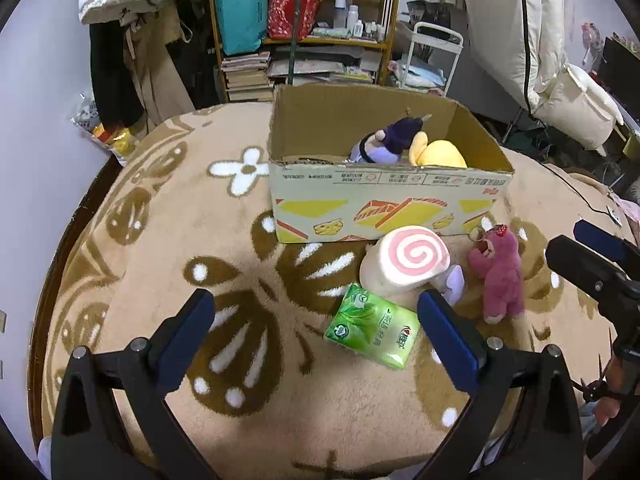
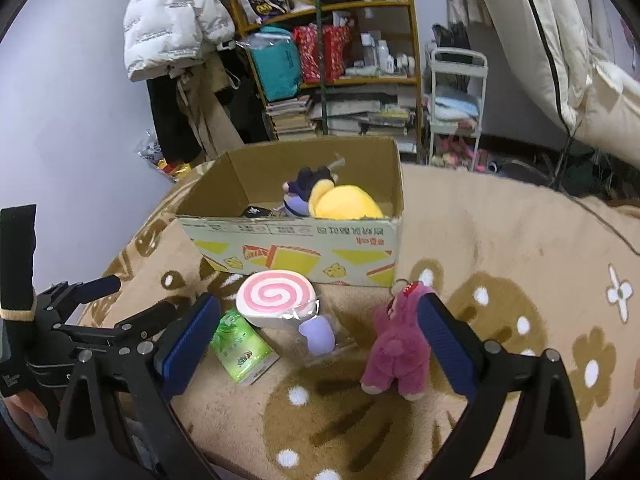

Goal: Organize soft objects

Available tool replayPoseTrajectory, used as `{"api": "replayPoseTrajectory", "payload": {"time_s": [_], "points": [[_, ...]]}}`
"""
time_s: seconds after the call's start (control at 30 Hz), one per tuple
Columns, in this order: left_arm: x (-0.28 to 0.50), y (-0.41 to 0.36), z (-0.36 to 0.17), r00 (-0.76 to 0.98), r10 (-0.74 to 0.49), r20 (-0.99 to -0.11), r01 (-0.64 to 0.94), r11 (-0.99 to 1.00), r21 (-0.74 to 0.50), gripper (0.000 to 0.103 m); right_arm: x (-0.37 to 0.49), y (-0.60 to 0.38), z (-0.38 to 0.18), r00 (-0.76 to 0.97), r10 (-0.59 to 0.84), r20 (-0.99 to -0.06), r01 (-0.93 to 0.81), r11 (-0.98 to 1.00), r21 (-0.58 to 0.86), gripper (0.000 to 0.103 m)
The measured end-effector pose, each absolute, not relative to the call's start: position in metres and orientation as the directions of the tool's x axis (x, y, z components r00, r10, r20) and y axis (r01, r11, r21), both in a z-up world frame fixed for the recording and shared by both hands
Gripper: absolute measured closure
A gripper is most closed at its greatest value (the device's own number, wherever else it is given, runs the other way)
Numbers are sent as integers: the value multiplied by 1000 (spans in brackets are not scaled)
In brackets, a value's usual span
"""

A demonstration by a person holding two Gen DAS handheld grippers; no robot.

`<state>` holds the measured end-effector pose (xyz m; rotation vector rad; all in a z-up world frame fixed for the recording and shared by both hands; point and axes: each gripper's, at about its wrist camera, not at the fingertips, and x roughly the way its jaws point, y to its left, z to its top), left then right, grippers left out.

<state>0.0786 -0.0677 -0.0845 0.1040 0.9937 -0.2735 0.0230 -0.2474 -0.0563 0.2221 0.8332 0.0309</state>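
We see left gripper (image 1: 316,324) jaws apart, empty | right gripper (image 2: 320,330) jaws apart, empty | pink plush bear (image 2: 394,350) lies on beige patterned blanket (image 2: 500,240), head toward open cardboard box (image 2: 320,244), long axis box-to-camera.

On the blanket (image 1: 160,280), toward its far edge: cardboard box (image 1: 384,204), two plush toys (image 1: 408,146) inside at its right end. Just before the box: roll-shaped cushion (image 1: 404,260), touching its front wall. Nearer, just left: tissue pack (image 1: 374,326). Right of the cushion: plush bear (image 1: 500,276). Behind the blanket: shelf (image 1: 304,40).
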Motion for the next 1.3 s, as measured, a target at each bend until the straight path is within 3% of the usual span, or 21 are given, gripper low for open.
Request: {"api": "replayPoseTrajectory", "payload": {"time_s": [0.37, 0.5, 1.03, 1.17, 1.3], "points": [[85, -87, -109, 427, -207, -880, 345, 937, -54, 3, 45, -250, -91, 605, 132, -785, 85, 970, 229, 1], [85, -97, -120, 384, -222, -896, 371, 926, -71, 3, 52, -246, -102, 571, 151, -807, 74, 969, 234, 10], [90, -116, -157, 238, -246, -939, 416, 900, -131, 3, 68, -226, -139, 477, 160, -864, 29, 980, 197, 12], [91, -119, -166, 216, -212, -953, 417, 903, -106, 3, 71, -226, -149, 455, 173, -874, 26, 978, 207, 23], [92, -122, -175, 197, -184, -963, 418, 904, -87, 3, 74, -225, -158, 435, 178, -883, 26, 977, 210, 23]]}}
